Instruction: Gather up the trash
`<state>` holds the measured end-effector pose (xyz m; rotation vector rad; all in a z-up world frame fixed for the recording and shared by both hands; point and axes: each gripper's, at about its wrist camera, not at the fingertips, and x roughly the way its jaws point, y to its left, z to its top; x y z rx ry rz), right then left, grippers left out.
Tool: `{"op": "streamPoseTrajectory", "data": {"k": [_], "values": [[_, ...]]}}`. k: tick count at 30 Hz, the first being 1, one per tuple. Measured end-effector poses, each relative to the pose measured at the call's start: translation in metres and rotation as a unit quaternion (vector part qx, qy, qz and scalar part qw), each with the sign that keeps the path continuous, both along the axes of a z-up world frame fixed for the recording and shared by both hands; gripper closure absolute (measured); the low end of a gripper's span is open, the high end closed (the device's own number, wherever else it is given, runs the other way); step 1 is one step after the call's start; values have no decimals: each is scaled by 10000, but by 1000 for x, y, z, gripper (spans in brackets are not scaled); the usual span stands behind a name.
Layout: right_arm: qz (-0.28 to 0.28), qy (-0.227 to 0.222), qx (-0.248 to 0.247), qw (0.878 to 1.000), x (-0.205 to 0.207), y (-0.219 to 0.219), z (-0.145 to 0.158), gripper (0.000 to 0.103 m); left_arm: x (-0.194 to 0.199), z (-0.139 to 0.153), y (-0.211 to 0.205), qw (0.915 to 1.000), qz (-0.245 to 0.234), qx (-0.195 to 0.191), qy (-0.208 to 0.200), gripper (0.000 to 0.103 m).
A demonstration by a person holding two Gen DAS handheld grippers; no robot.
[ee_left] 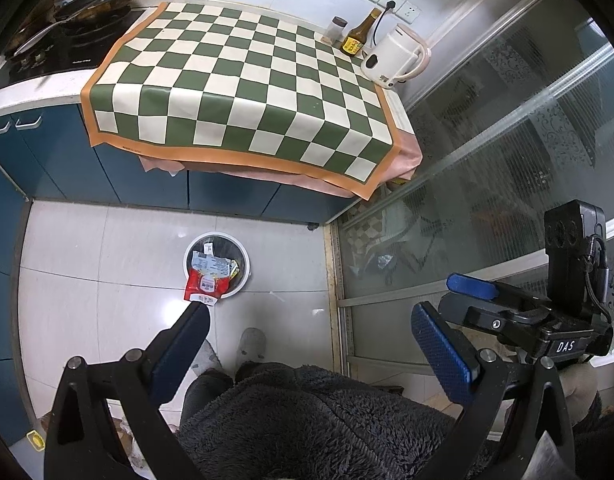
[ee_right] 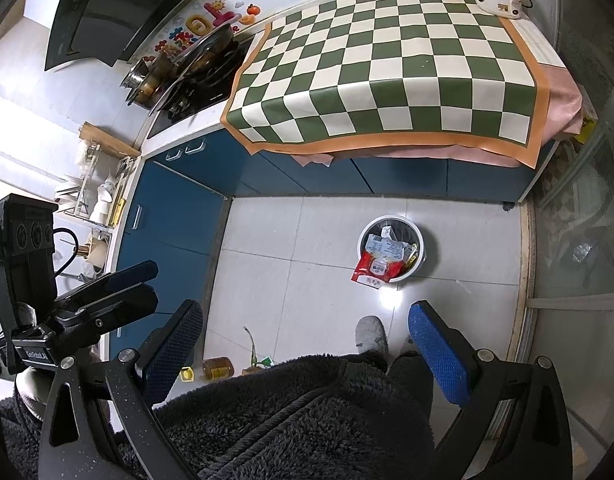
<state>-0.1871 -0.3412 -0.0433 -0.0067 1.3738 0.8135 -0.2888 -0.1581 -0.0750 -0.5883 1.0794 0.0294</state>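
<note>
Standing over a pale tiled floor, with both tools held high and carrying nothing: left tool (ee_left: 311,320) spread wide, right tool (ee_right: 305,318) likewise spread wide

Sitting at lower centre of the left view, a small round white plastic bin with a dark liner (ee_left: 243,258), same bin right of centre in the right view (ee_right: 421,246)

Drooping over the near rim, a red and white crumpled plastic snack wrapper (ee_left: 205,284), half in and half out (ee_right: 373,270)

Judging the wrapper as light, limp, slick film, likely crackling and sliding between pads; pinching best across the hanging red edge, well clear of the rim

Lying bare along the upper part of both views, a green and cream checkered tabletop cover (ee_left: 247,80)
</note>
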Motion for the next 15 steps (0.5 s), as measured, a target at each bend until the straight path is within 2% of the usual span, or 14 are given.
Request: {"op": "streamPoseTrajectory", "data": {"k": [15], "values": [[-145,17,-9,9999,1,-9,1,0,-2,-3,-1,10000,-9,19,20,0]]}}
